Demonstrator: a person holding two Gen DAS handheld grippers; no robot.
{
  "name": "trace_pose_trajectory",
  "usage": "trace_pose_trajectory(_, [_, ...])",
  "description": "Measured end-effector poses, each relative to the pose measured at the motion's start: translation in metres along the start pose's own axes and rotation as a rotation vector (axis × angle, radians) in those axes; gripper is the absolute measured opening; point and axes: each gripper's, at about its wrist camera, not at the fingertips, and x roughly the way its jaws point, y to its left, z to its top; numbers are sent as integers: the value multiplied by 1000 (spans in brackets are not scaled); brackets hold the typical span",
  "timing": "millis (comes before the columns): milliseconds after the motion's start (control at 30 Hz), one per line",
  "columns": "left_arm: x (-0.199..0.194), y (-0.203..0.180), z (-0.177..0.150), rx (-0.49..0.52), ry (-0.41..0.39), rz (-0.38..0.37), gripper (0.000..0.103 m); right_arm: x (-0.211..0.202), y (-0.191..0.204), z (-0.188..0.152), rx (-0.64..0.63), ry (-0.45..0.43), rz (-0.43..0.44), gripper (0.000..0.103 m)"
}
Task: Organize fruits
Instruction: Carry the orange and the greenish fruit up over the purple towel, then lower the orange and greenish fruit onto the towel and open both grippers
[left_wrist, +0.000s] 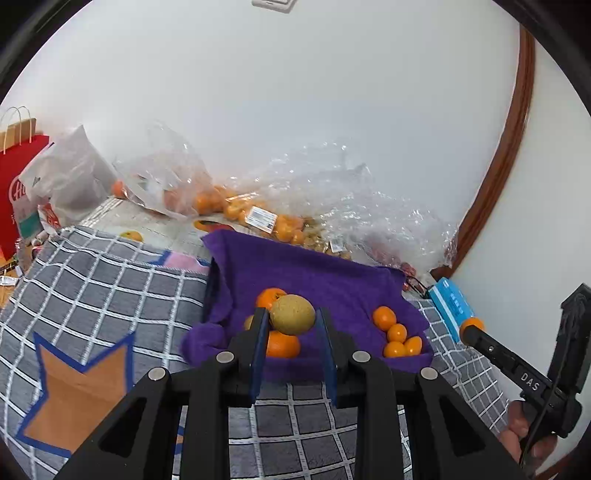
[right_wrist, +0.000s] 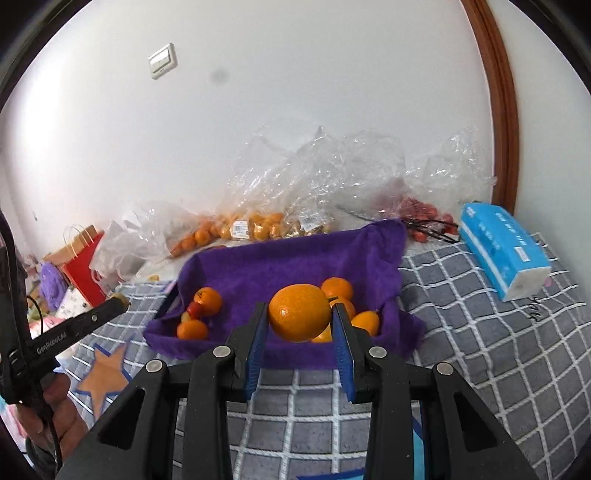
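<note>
A purple-cloth-lined tray (left_wrist: 332, 273) (right_wrist: 288, 258) sits on a grey checked blanket. My left gripper (left_wrist: 291, 321) is shut on a brownish-yellow round fruit (left_wrist: 292, 314), held above the oranges (left_wrist: 282, 343) at the tray's left side. Small oranges (left_wrist: 397, 334) lie at the tray's right side. My right gripper (right_wrist: 300, 319) is shut on a small orange (right_wrist: 299, 317), held over the small oranges (right_wrist: 365, 321) at the tray's right side. Oranges and a small red fruit (right_wrist: 199, 308) lie at its left. The right gripper also shows in the left wrist view (left_wrist: 471, 328), the left gripper in the right wrist view (right_wrist: 118, 304).
Clear plastic bags of oranges (left_wrist: 229, 206) (right_wrist: 258, 225) and red fruit (right_wrist: 421, 214) lie against the white wall behind the tray. A blue tissue pack (right_wrist: 502, 247) (left_wrist: 450, 306) lies right of the tray. A red paper bag (left_wrist: 18, 192) stands far left.
</note>
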Motion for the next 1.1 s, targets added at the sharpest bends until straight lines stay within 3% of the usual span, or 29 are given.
trace_pose_trajectory(267, [7,8,30,10,-17,41,25,14,3,21,-16,-28,-12,34])
trace_pose_trajectory(700, [60,8,70,-14,-1,40,25,50,-18,70,9,-36,-30,34])
trace_pose_trajectory(1100, [128,37,50,-72,86,43,25,107,-55,45,44,103,-93,34])
